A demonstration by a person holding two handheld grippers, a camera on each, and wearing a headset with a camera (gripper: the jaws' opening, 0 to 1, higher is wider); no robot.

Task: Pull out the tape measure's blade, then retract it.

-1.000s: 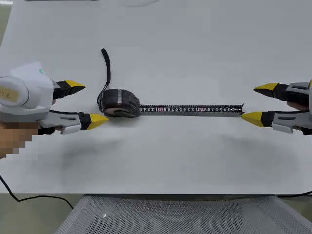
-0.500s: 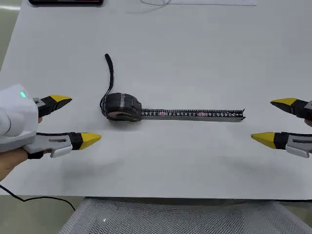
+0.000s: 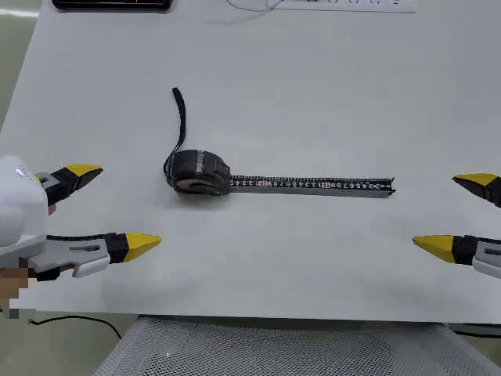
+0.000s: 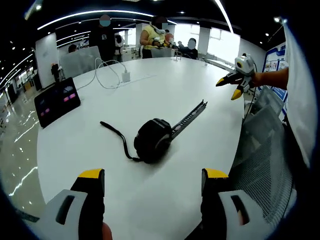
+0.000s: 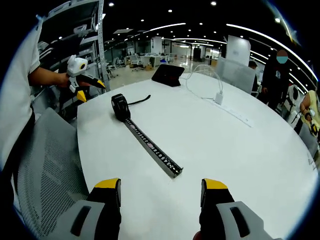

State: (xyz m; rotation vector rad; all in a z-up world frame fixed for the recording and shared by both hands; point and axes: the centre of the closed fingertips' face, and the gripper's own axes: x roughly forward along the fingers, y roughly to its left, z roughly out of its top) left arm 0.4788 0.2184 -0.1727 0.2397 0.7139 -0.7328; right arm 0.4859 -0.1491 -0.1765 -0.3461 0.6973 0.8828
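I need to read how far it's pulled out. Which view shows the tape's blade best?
The head view: the blade lies flat across the picture, whole length, markings up. The right gripper view sees it from its tip, foreshortened; in the left gripper view it runs away beyond the case, small and slanted.

Bright, even light falls on the white surface point(image 3: 313, 94), and ceiling strips point(image 5: 165, 26) glow above it in both gripper views. The tape measure point(image 3: 197, 171) casts only a thin, soft shadow just beside itself. Near it everything is sharp; far from it, the gripper views bow strongly.
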